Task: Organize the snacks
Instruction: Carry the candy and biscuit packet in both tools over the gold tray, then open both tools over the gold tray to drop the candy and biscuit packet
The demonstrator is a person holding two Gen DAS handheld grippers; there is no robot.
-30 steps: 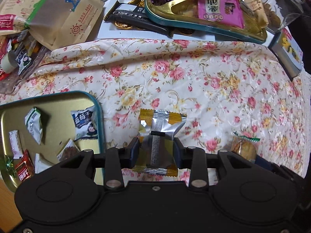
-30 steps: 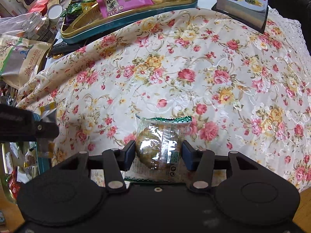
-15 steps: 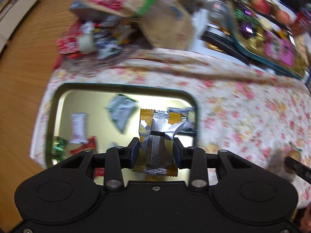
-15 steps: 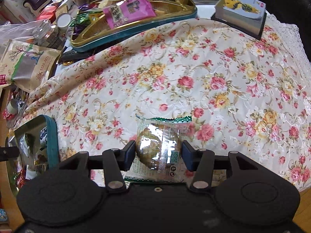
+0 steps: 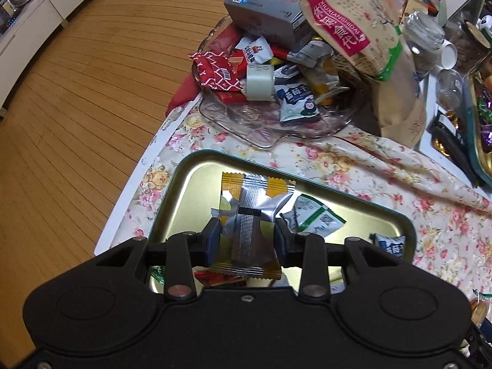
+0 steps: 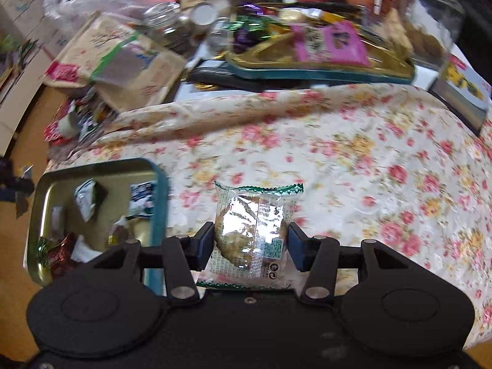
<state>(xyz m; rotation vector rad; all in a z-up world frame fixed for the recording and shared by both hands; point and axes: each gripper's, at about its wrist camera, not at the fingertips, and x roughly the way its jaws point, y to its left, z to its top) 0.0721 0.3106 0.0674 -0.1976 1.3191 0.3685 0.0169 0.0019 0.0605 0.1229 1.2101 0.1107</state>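
Your left gripper [image 5: 246,243] pinches the foil snack [image 5: 250,215] over the gold tin [image 5: 184,178]; right gripper [image 6: 250,246] clamps the cookie packet [image 6: 252,230] (beside the tin, not over it). Release now and the cookie lands on the floral cloth [image 6: 353,169].

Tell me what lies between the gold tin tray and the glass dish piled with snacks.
In the left wrist view, only floral tablecloth separates the gold tin tray from the glass dish; no snack lies there.

A silver and orange wrapper [image 5: 250,212] is showing above a gold tray [image 5: 196,181] rimmed in teal. A cream cloth [image 6: 353,166] is showing pink flowers. A clear cookie packet [image 6: 255,230] is wearing green edges.
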